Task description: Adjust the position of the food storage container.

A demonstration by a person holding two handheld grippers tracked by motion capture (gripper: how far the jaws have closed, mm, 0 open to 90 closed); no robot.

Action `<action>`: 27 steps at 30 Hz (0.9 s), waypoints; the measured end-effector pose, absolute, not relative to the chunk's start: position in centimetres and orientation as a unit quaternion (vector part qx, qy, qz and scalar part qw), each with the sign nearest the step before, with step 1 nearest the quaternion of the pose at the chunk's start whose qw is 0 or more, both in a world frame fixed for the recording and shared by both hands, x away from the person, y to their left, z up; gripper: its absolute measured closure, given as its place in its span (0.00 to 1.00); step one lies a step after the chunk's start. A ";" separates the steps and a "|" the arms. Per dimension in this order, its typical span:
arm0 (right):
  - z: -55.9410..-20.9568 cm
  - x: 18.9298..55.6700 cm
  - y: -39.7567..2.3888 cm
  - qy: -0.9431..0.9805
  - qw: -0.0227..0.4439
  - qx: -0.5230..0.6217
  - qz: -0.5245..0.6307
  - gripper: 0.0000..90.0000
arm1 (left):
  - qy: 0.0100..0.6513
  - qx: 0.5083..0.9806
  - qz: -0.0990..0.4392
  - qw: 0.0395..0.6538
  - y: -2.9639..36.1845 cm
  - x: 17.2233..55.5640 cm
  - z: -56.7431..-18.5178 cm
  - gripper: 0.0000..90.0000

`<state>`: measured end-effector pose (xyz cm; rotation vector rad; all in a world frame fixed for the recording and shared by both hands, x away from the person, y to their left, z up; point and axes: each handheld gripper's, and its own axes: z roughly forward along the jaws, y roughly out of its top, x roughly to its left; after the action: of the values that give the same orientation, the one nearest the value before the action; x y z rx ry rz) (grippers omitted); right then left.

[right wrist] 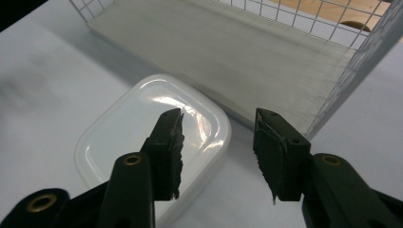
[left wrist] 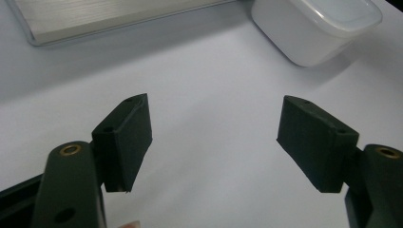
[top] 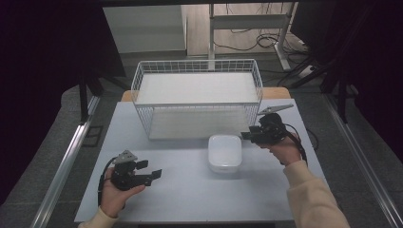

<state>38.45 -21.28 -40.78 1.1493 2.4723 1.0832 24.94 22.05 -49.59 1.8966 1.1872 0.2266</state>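
Basket (top: 196,102) top shelf appears from above.

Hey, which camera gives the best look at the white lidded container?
The right gripper view: the white container sits close with its glossy lid nearly whole. The high view shows it whole but small, before the wire basket. The left gripper view catches one cropped corner.

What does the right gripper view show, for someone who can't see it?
The right gripper, jaws open and empty, hovers above a white lidded plastic container on a pale table. Just behind the container stands a white wire basket.
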 end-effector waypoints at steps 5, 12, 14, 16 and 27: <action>-41.4 39.6 -20.2 0.847 0.110 0.383 0.351 0.74 | 0.476 0.761 0.091 0.431 22.0 24.9 -49.6 0.29; -42.3 40.8 -19.4 0.858 0.121 0.371 0.333 0.96 | 0.475 0.762 0.090 0.430 22.0 25.0 -49.7 0.29; -42.5 41.0 -19.3 0.861 0.123 0.368 0.330 0.98 | 0.475 0.762 0.090 0.429 22.0 25.0 -49.7 0.29; -43.0 41.5 -19.0 0.866 0.128 0.360 0.322 0.99 | 0.475 0.763 0.090 0.429 22.0 25.0 -49.7 0.29; -44.5 42.5 -17.8 0.887 0.153 0.321 0.294 1.00 | 0.475 0.764 0.089 0.428 22.0 25.0 -49.8 0.29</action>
<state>42.52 -17.82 -44.53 0.9208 2.5444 0.8446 24.97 21.97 -49.80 1.9075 1.1856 0.2225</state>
